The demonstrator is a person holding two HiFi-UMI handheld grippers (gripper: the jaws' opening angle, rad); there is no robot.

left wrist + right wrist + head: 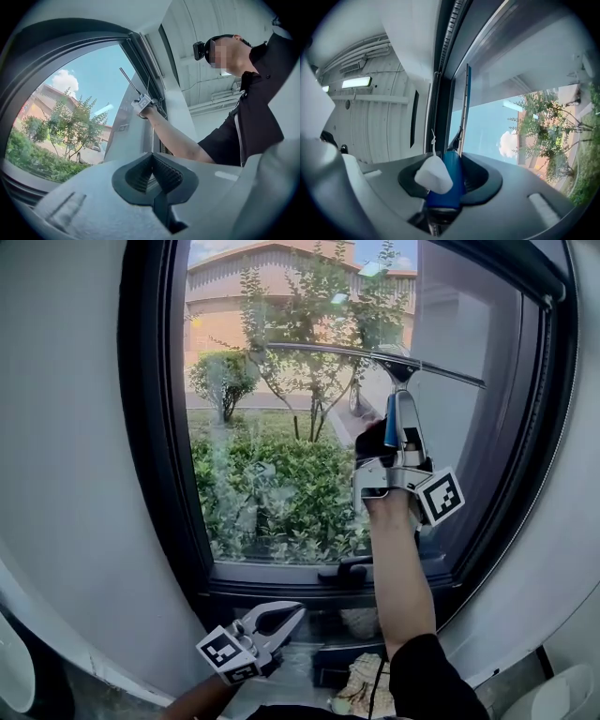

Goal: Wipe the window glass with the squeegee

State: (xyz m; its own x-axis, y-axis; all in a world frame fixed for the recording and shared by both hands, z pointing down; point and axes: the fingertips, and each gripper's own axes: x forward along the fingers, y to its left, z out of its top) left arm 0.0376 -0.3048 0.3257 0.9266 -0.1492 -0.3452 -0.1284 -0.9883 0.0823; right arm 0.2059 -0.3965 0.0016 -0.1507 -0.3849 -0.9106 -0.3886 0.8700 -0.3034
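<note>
Your right claw (443,174) grips the blue-handled metal-bladed squeegee (390,414), likely light, stiff and rightly held by its handle, high on the dark-framed window glass (272,474); your left claw (152,165) is closed, empty.

My right claw (401,413) hides most of the handle of the squeegee (328,351); whether its blade touches the glass (281,474) I cannot tell.

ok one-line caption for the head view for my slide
Right gripper holds the squeegee high against the window glass; left gripper sits shut below
</note>
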